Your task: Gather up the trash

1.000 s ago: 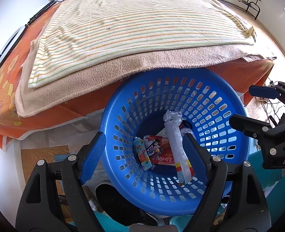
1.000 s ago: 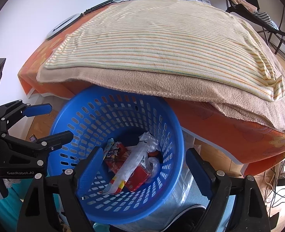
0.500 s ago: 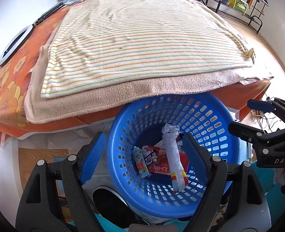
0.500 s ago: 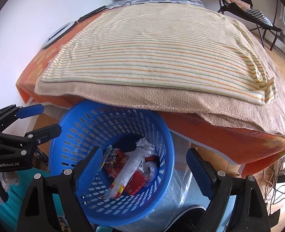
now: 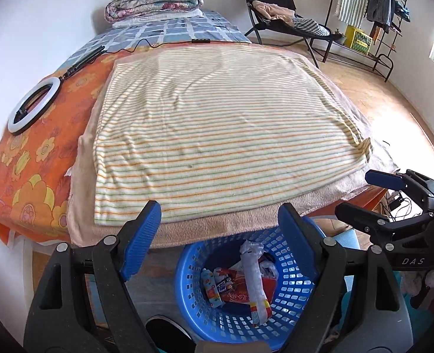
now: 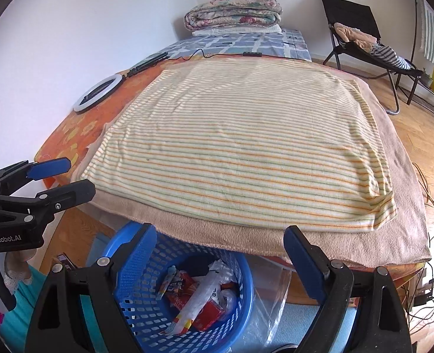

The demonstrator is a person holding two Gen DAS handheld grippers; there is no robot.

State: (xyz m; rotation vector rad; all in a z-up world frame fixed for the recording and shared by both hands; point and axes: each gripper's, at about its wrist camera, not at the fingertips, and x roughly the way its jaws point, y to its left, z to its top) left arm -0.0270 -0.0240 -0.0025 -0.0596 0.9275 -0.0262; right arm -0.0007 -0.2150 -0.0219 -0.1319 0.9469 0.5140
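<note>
**Trash sits in the blue basket by the bed**

Trash [image 5: 253, 286] lies at the bottom of the blue basket [image 5: 298, 306]: a long white wrapper with a red and yellow end, a red packet under it, a small tube, and some crumpled white plastic. The basket stands on the floor, with its far side tucked under the edge of the bed [image 5: 25, 176].

The left gripper [image 5: 221, 235] is spread wide and holds nothing. The right gripper [image 6: 220, 257] is spread wide too, and it is empty.

One second ago both cameras looked down into the basket, and it filled most of each view. Now both grippers have come up and back. The basket looks small and low, and the whole bed shows.

A striped blanket [image 5: 225, 135] lies flat on a tan one [image 5: 187, 228], and the tan edge hangs over the basket's back rim. A ring light [image 5: 31, 104] rests on the orange sheet near the wall. A folded quilt [image 5: 155, 1] sits at the far end. A black chair [image 5: 278, 11] and a clothes rack [image 5: 370, 14] stand past the bed.
</note>
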